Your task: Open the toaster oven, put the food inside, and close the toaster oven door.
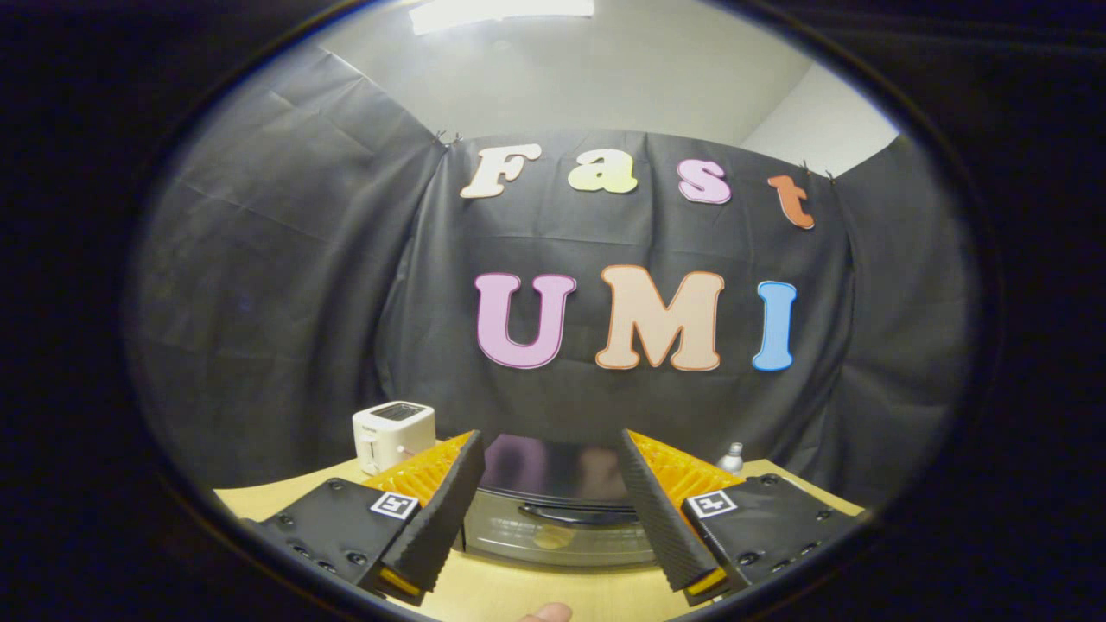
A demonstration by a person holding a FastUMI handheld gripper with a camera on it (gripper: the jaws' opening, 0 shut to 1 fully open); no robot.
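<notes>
Facing the toaster oven (553,510) square-on, the gripper (550,518) sat spread wide and empty, its door handle (577,515) framed between the fingers, door looking closed, something pale behind the glass.

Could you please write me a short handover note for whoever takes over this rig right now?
Gripper: its fingers are spread wide and hold nothing.

Dark, glossy-topped toaster oven with a glass door: it stands on the pale wooden table just ahead of the fingers, seen between them. The door is shut, its dark handle facing the gripper.

Food: something pale and round shows dimly through the glass; I cannot tell what it is.

White two-slot toaster stands behind left, a small bottle behind right.

A shut door fits either end of the job; check inside before acting.
</notes>
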